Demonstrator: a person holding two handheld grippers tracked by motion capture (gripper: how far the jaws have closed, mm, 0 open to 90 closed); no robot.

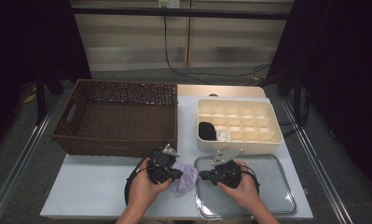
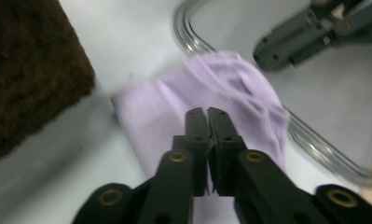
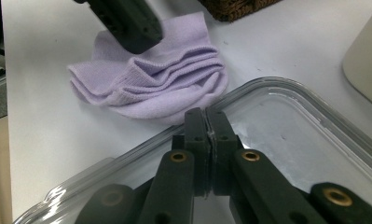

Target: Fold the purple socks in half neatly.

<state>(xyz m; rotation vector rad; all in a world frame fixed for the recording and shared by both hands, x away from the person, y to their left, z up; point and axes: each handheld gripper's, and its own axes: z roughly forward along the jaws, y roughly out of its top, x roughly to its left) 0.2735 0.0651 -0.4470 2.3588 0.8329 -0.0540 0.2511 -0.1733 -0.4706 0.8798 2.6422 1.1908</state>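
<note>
Between both shut grippers, lilac sock (image 1: 184,178) bears no label.

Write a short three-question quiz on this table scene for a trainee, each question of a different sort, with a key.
1. True or false: the lilac cloth lies inside the wicker basket.
2. Which thing does the right gripper hover over? A) the clear tray B) the cream divided box C) the wicker basket
3. Fill in: in its own view, the left gripper has its jaws ____ with no cloth between them.

Key:
1. False; it lies on the white table, beside the clear tray's left rim.
2. A
3. shut
</note>
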